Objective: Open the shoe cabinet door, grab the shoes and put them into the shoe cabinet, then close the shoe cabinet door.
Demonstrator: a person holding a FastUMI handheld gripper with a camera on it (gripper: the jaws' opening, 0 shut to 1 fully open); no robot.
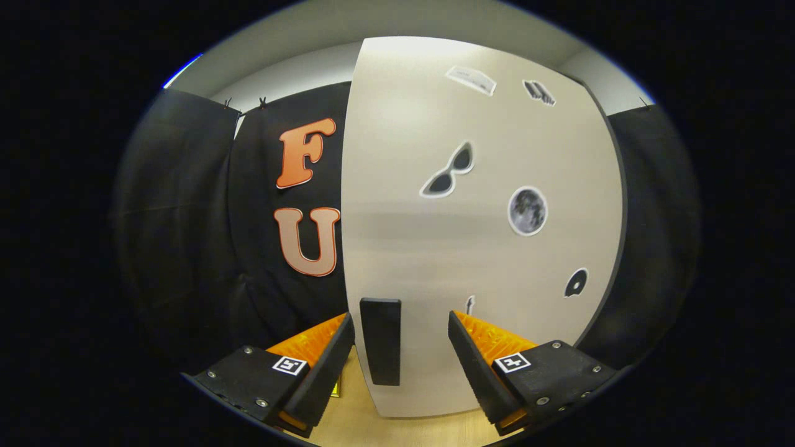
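Gripper [400, 323]: fingers spread wide, holding nothing | Handle [381, 340]: upright between fingers, nearer left one, untouched | Cabinet door [478, 261]: closed, stickers toward 1 o'clock | Floor [348, 422]: wooden, 6 o'clock

door [435, 248]: you face a smooth, matt pale panel with a faint sheen.
handle [381, 340]: matt dark block, looks plastic, between your spread fingers, untouched.
stickers [528, 211]: flat printed paper or vinyl; you cannot tell which.
floor [354, 416]: light wood-look, smooth.
wall [186, 217]: matt cloth.
gripper [400, 347]: ribbed pads, matt housings, metal screws.
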